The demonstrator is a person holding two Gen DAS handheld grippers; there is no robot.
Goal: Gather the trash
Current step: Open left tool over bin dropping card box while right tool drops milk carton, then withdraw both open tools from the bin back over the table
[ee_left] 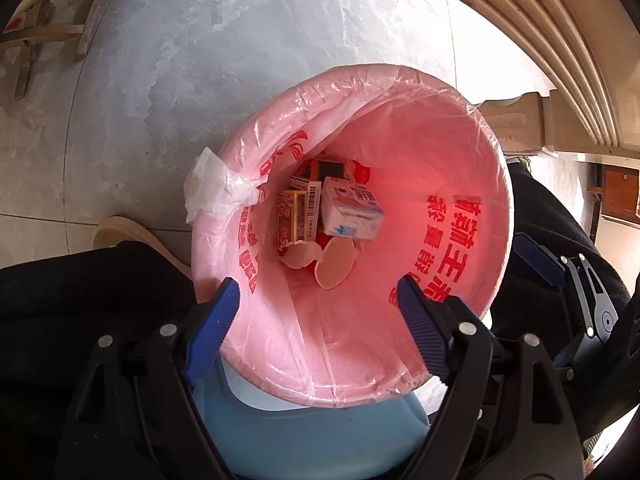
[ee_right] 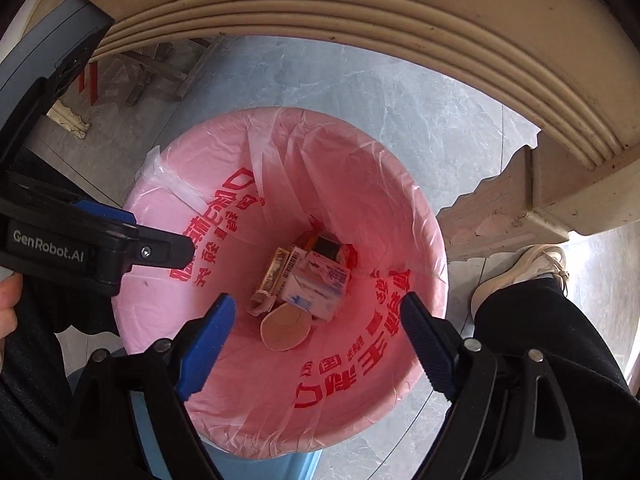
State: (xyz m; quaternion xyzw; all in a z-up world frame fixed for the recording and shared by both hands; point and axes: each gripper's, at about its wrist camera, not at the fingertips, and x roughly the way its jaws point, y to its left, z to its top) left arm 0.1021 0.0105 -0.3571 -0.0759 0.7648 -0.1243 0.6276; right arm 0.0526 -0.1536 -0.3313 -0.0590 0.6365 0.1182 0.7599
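The right gripper [ee_right: 318, 308] hangs over the bin [ee_right: 432, 240] with its jaws spread and nothing between them. In the pink liner [ee_right: 360, 184], at the bottom, lie a white carton [ee_right: 320, 284], a gold box [ee_right: 274, 272] and a round lid [ee_right: 285, 328], touching. The left gripper [ee_right: 120, 240] reaches in from the left. A shoe [ee_right: 524, 272] stands beside the bin.

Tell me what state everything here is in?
Left hand-held gripper: open, empty, above the bin.
Right hand-held gripper: open, empty, above the bin.
Bin: upright, lined.
Pink bag: open, knotted at one side.
Milk carton: lying at the bottom.
Round lid: lying beside the carton.
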